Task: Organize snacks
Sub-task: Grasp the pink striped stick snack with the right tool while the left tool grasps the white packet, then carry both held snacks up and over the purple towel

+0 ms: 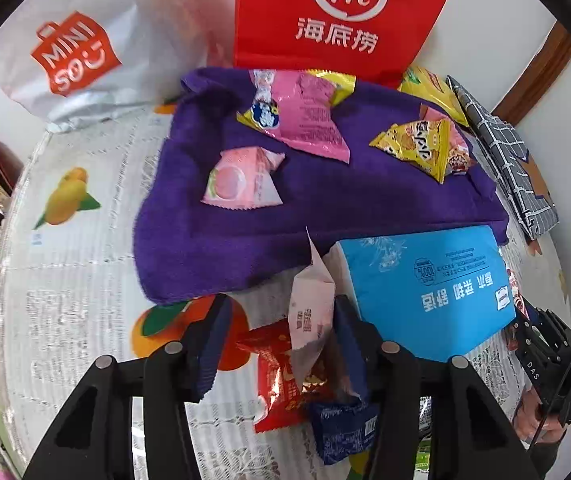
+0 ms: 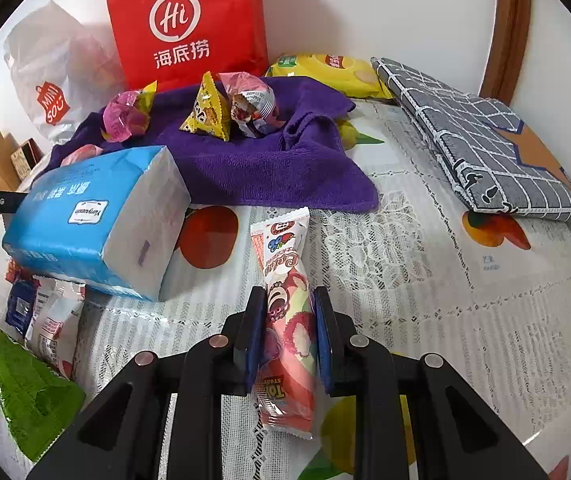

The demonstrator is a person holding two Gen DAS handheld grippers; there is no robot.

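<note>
In the left wrist view my left gripper (image 1: 281,340) points down at a small heap of packets on the tablecloth. A white and pink packet (image 1: 311,308) stands between its blue pads, leaning on the right pad, with a gap to the left pad (image 1: 215,344). A red packet (image 1: 279,376) and a dark blue packet (image 1: 343,432) lie beneath it. In the right wrist view my right gripper (image 2: 288,320) is shut on a long pink snack bar packet (image 2: 285,264), which lies lengthwise on the table. More snacks sit on a purple towel (image 2: 269,176): a yellow triangle packet (image 2: 207,114) and pink packets (image 1: 309,120).
A blue tissue pack (image 2: 85,220) lies between the two grippers. A red paper bag (image 2: 185,24) and a white plastic bag (image 1: 73,60) stand at the back wall. A grey checked folded cloth (image 2: 481,148), a yellow chip bag (image 2: 325,72) and a green packet (image 2: 29,392) lie around.
</note>
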